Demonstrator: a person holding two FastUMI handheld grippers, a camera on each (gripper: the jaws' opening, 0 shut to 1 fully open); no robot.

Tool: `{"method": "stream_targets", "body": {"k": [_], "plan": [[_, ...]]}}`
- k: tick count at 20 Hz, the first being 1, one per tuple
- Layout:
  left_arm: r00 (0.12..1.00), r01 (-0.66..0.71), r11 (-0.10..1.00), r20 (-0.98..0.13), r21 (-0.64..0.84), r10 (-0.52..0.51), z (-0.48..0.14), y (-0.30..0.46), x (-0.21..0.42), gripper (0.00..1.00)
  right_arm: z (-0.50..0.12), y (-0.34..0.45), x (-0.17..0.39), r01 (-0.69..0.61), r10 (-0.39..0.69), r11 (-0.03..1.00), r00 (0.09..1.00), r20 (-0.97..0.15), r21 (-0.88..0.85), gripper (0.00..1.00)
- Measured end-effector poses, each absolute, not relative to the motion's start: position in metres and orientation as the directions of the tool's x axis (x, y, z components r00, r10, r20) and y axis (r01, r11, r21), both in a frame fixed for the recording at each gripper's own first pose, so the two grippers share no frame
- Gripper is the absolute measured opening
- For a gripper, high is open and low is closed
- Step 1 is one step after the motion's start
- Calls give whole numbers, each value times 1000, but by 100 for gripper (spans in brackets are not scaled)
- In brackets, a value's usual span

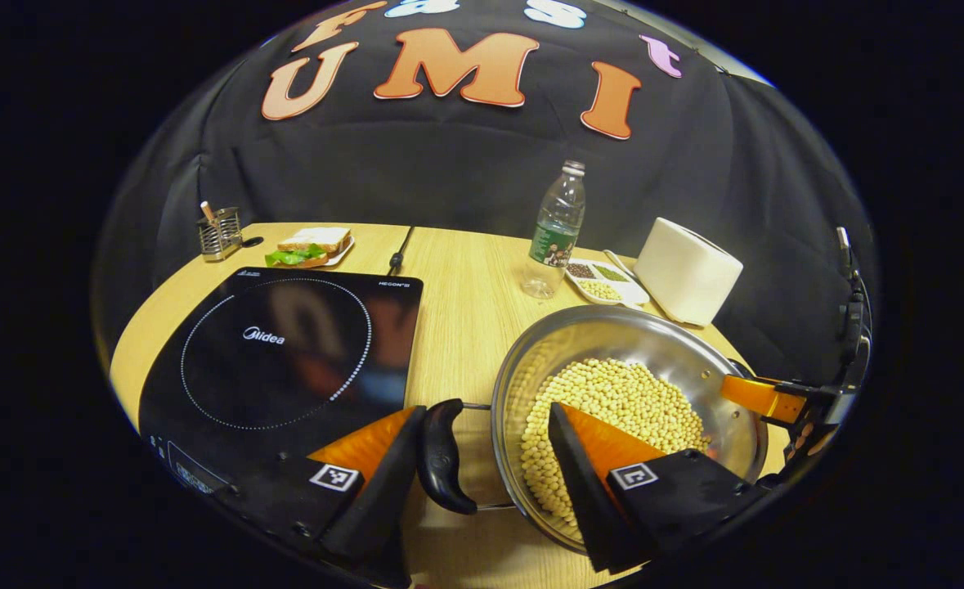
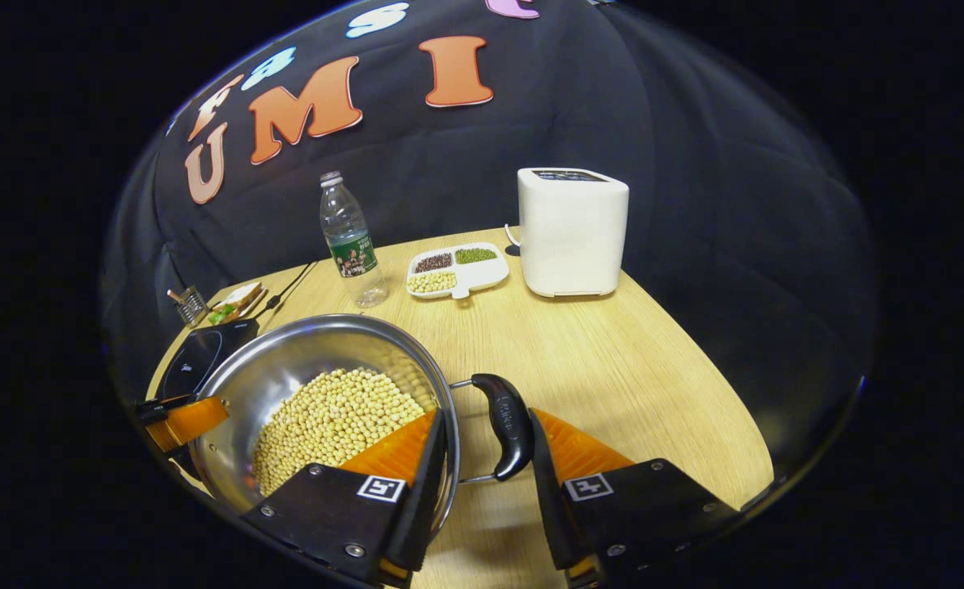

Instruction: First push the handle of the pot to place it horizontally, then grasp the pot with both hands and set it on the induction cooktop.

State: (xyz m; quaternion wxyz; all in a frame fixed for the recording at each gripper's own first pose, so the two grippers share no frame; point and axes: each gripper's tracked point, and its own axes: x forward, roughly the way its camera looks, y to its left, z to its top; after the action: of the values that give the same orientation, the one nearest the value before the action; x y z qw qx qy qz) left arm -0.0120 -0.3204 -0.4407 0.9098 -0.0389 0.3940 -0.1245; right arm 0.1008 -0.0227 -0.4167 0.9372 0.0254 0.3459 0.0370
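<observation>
A steel pot [image 1: 661, 343] holding soybeans [image 1: 620, 401] stands on the wooden table, just right of the black induction cooktop [image 1: 285, 352]. My left gripper [image 1: 488, 409] straddles the pot's near black handle [image 1: 441, 454]. Its left finger touches the handle and its right finger hangs over the beans inside the rim, with a gap left, so it is open. In the right gripper view my right gripper [image 2: 486, 417] clamps the other handle [image 2: 508, 425] against the pot [image 2: 302, 348] wall, one finger inside the rim. An orange finger [image 1: 764, 398] of the right gripper shows across the pot.
Behind the pot stand a plastic bottle [image 1: 555, 229], a divided dish of beans [image 1: 604, 282] and a white appliance [image 1: 686, 270]. A sandwich plate [image 1: 310, 245], a wire utensil holder [image 1: 220, 233] and a black cable [image 1: 400, 249] lie beyond the cooktop.
</observation>
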Motion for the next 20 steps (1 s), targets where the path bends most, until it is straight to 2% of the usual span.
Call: {"method": "stream_targets", "body": {"k": [1,2,4,5,6,7,8,10,11,12,13,14,15,16,18,20], "plan": [[659,192,970,-713,-151,-241,-444,-318,-12,92,-416,-24,102,-40,81,996,764,-641,77,57],[655,185,970,-716,-159,-243,-445,-322,-12,75,-415,-25,101,-36,79,996,763,-642,80,57],[633,185,970,-736,-157,-240,-448,-324,-15,65,-414,-30,103,-24,70,996,771,-633,82,57],[613,179,970,-752,-166,-242,-449,-325,-17,68,-415,-30,103,-19,67,996,772,-632,83,57],[605,168,970,-758,-177,-243,-449,-325,-17,67,-416,-29,102,-12,61,997,771,-633,81,57],[605,172,968,-756,-182,-249,-448,-326,-16,65,-414,-31,101,-1,55,996,776,-629,86,55],[613,177,969,-750,-175,-248,-449,-327,-14,58,-415,-30,102,16,52,995,778,-627,103,54],[612,179,968,-751,-176,-250,-448,-327,-15,60,-417,-30,99,26,53,993,777,-627,115,52],[609,167,969,-754,-185,-248,-446,-326,-17,55,-414,-30,100,41,45,991,781,-623,124,50],[592,159,968,-766,-192,-249,-447,-326,-18,58,-414,-31,98,51,42,990,774,-632,129,49],[583,158,967,-772,-199,-254,-447,-327,-19,54,-413,-31,95,64,41,988,768,-639,141,46],[578,160,967,-775,-200,-256,-445,-328,-21,55,-411,-31,92,72,42,986,765,-643,150,45],[569,161,966,-781,-201,-257,-444,-327,-23,50,-409,-30,90,79,36,986,766,-642,148,45],[561,161,966,-786,-204,-259,-443,-327,-26,52,-408,-31,87,80,30,987,766,-643,141,44],[557,167,963,-786,-210,-267,-437,-326,-27,49,-399,-31,84,89,25,985,770,-637,146,44],[570,179,962,-776,-204,-270,-425,-324,-24,52,-390,-29,81,93,24,984,778,-628,152,44]]}}
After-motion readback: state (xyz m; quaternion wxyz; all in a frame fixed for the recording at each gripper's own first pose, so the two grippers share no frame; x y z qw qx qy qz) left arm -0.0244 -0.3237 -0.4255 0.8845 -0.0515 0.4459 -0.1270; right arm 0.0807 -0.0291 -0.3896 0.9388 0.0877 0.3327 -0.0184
